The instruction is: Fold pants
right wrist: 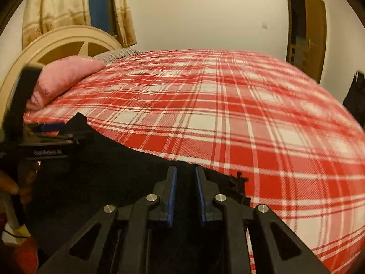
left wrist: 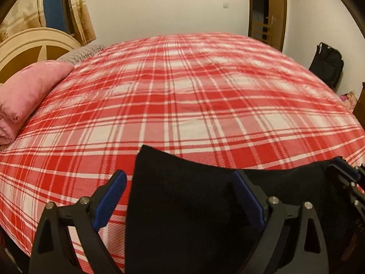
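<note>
Black pants (left wrist: pixel 182 205) on plaid bedspread (left wrist: pixel 182 102) — left gripper (left wrist: pixel 180 189) jaws wide; right gripper (right wrist: pixel 186 182) narrow

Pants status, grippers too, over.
Left gripper open, astride black pants. Right gripper narrowly open over pants, grip unclear. Plaid bedspread ahead unobstructed.

The pants (left wrist: pixel 187 205) are seen as matt black cloth. The bed (left wrist: pixel 194 105) is covered in woven plaid cloth. The tongs (right wrist: pixel 185 191) are made of matt black plastic with ribbed blue pads (right wrist: pixel 173 196).
</note>
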`<state>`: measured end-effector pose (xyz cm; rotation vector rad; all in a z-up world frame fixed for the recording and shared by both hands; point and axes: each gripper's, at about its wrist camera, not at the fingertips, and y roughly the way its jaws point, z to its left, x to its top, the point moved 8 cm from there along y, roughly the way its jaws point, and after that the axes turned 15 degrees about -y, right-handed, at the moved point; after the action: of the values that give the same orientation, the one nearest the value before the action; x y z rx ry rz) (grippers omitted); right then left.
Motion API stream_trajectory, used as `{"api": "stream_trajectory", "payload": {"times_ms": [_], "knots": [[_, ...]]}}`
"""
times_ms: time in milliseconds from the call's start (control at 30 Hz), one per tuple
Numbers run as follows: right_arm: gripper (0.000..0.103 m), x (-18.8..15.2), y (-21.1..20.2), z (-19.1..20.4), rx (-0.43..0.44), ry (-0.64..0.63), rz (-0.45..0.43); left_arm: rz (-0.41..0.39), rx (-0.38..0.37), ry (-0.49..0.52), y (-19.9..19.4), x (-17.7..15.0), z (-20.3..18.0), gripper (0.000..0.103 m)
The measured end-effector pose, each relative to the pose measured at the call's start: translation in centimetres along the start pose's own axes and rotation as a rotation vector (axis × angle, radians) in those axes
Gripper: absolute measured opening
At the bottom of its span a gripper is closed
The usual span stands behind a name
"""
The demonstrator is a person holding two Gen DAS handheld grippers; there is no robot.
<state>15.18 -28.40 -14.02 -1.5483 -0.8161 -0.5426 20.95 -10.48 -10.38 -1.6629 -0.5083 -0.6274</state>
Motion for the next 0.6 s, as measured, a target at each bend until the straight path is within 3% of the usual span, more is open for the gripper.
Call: {"api": "stream_trajectory", "payload": {"times_ms": [167, 267, 600], "knots": [[0.017, -0.5, 0.3, -0.2, 0.011, 0.01, 0.0, 0.066, 0.024, -0.044, 2.4, -1.1, 0.9, 0.097], [0.017, -0.3, 1.0, -0.3, 0.01, 0.015, 0.01, 0.066, 0.032, -0.057, 2.8, -1.1, 1.1, 0.103], [0.017, 0.1, 2.1, -1.0, -0.001, 0.065, 0.027, 0.108, 0.031, -0.109, 5.2, -1.0, 1.8, 0.103]]}}
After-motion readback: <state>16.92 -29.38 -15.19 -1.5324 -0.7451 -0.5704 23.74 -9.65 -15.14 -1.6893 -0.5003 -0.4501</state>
